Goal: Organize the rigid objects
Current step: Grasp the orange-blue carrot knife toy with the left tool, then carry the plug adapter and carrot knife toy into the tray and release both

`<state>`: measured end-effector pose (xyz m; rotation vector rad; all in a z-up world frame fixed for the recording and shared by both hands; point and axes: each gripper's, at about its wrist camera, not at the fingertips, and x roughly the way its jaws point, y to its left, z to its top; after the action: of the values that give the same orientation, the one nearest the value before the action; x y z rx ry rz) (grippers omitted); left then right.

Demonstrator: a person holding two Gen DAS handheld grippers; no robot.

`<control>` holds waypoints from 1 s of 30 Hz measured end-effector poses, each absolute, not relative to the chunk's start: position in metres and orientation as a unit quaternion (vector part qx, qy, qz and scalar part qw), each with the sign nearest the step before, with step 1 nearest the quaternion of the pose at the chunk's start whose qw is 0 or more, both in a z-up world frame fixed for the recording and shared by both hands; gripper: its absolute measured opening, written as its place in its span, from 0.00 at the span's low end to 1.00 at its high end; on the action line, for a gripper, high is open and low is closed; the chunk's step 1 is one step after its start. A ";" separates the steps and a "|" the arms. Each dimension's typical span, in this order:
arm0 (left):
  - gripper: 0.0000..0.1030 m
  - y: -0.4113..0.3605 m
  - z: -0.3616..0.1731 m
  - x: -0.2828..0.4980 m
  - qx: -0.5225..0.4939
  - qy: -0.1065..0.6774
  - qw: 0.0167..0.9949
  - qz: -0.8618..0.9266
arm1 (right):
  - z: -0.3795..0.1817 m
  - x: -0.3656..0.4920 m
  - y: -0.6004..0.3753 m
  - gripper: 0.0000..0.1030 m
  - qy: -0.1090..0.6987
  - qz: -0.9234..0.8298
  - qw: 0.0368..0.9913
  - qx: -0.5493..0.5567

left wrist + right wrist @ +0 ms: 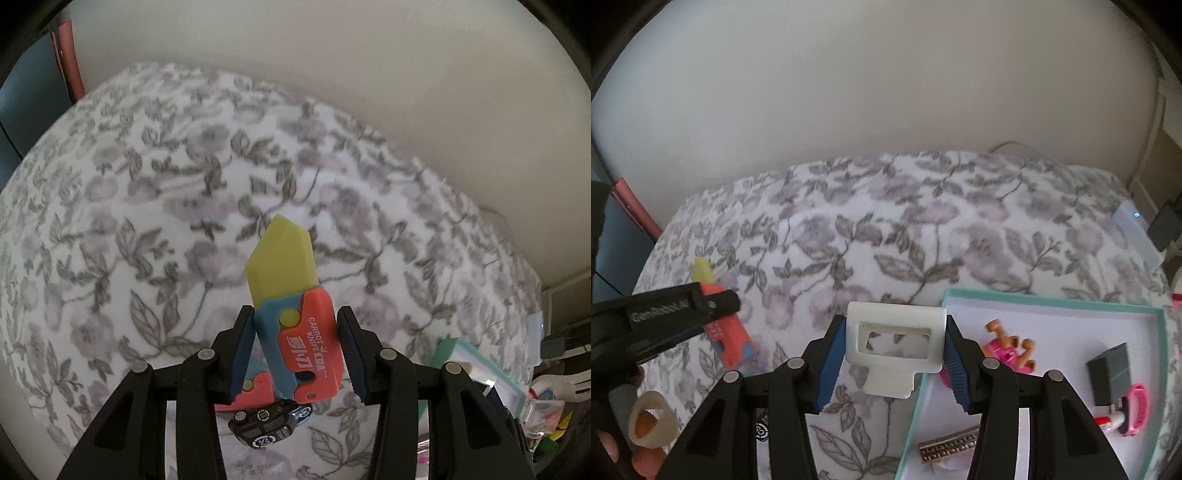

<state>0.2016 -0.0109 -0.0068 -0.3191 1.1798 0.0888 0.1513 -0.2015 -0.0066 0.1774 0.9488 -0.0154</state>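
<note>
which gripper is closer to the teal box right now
Right. The right gripper, holding a white plastic frame, sits at the teal box left wall. The left gripper, holding the carrot knife toy, is off to the left.

I see a floral bedspread (886, 229) against a plain cream wall (871, 85), and a white box with a small light (1137, 230) at its far right edge.

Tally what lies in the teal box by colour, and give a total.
Pink: 2, a toy and a band
Dark grey: 1, a block
Metallic: 1, a patterned bar
Total: 4 visible
</note>
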 end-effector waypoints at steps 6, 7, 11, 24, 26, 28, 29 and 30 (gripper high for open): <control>0.46 -0.023 0.023 0.196 -0.143 0.526 0.838 0.033 | 0.013 0.140 -0.216 0.51 0.442 -0.021 0.892 0.093; 0.46 -0.026 0.027 0.194 -0.141 0.523 0.840 0.030 | 0.016 0.137 -0.219 0.51 0.441 -0.024 0.892 0.095; 0.46 -0.039 0.038 0.185 -0.131 0.515 0.847 0.017 | 0.025 0.123 -0.235 0.51 0.434 -0.041 0.894 0.102; 0.46 -0.119 0.054 0.133 -0.047 0.505 0.859 -0.064 | 0.044 0.056 -0.311 0.51 0.414 -0.122 0.891 0.145; 0.46 -0.133 0.054 0.128 -0.039 0.508 0.857 -0.082 | 0.046 0.047 -0.321 0.51 0.412 -0.139 0.889 0.141; 0.46 -0.147 0.053 0.123 -0.028 0.510 0.854 -0.097 | 0.048 0.039 -0.332 0.51 0.412 -0.156 0.887 0.142; 0.46 -0.154 0.052 0.120 -0.021 0.512 0.853 -0.104 | 0.048 0.036 -0.336 0.51 0.412 -0.160 0.886 0.144; 0.46 -0.161 0.051 0.118 -0.015 0.513 0.851 -0.109 | 0.048 0.032 -0.342 0.51 0.412 -0.165 0.884 0.148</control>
<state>0.1178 -0.1606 0.0512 -0.0310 1.0804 -0.2301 0.0320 -0.3415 0.0483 0.3080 0.8569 -0.3429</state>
